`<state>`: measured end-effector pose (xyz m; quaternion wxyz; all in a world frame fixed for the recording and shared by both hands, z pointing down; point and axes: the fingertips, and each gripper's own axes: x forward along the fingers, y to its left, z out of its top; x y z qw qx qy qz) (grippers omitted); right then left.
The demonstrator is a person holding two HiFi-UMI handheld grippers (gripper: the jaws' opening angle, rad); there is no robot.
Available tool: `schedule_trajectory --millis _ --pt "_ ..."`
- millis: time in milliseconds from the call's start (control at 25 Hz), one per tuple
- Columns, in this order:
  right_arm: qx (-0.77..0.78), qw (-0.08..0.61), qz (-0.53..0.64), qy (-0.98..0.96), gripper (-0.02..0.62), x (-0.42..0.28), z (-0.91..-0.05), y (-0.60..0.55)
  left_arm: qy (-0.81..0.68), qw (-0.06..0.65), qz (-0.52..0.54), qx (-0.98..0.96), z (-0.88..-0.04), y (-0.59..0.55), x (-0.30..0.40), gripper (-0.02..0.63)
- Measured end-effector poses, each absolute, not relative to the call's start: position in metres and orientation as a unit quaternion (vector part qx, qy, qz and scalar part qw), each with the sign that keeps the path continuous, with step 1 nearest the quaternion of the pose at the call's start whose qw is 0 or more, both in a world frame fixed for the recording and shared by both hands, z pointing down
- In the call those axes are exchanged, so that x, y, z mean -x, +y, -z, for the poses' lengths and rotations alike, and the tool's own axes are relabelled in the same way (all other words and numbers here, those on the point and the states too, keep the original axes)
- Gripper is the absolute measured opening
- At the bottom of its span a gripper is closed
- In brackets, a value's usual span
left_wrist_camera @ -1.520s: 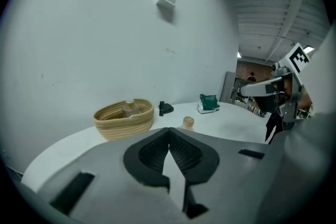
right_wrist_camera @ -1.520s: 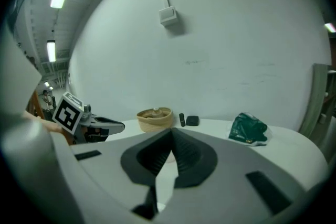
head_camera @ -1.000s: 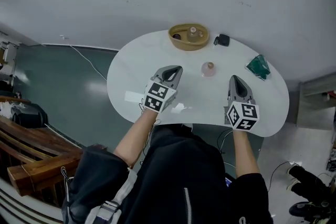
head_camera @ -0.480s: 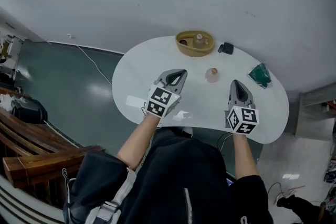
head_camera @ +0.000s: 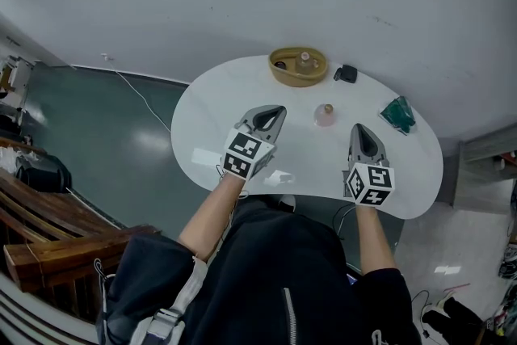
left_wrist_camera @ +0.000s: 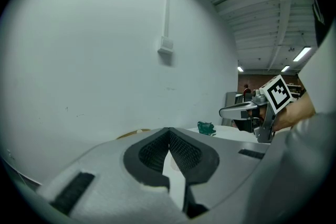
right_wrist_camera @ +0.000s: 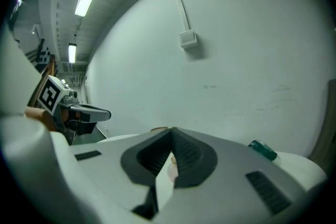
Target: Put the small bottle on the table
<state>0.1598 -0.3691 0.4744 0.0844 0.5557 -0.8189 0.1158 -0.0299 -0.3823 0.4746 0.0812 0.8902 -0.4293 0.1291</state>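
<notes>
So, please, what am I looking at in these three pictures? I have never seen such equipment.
A person holds a two-jaw gripper in each hand; there is no robot arm. The top-down picture comes from a camera on the person's head. The other two come from cameras riding on the left gripper and the right gripper. On the white table are a small bottle, a yellow bowl, a black item and a green item. Both grippers are shut and hold nothing.

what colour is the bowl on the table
The bowl is tan-yellow; clearest in the head view.
</notes>
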Motion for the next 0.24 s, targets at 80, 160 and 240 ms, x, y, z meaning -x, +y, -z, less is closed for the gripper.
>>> schedule_trajectory --millis 80,160,240 --pt "-0.556 0.085 -0.116 -0.819 -0.002 -0.1596 -0.4753 -0.3689 -0.43 0.083 -0.127 -0.89 -0.4737 -0.3828 0.0304 0.003" --pt "-0.556 0.085 -0.115 -0.819 -0.002 -0.16 -0.4757 -0.3684 -0.43 0.083 -0.125 -0.89 -0.4731 -0.383 0.0302 0.003" --pt "-0.557 0.085 -0.115 -0.818 -0.002 -0.1604 -0.4762 -0.368 -0.429 0.083 -0.124 -0.891 -0.4726 -0.3832 0.0298 0.003"
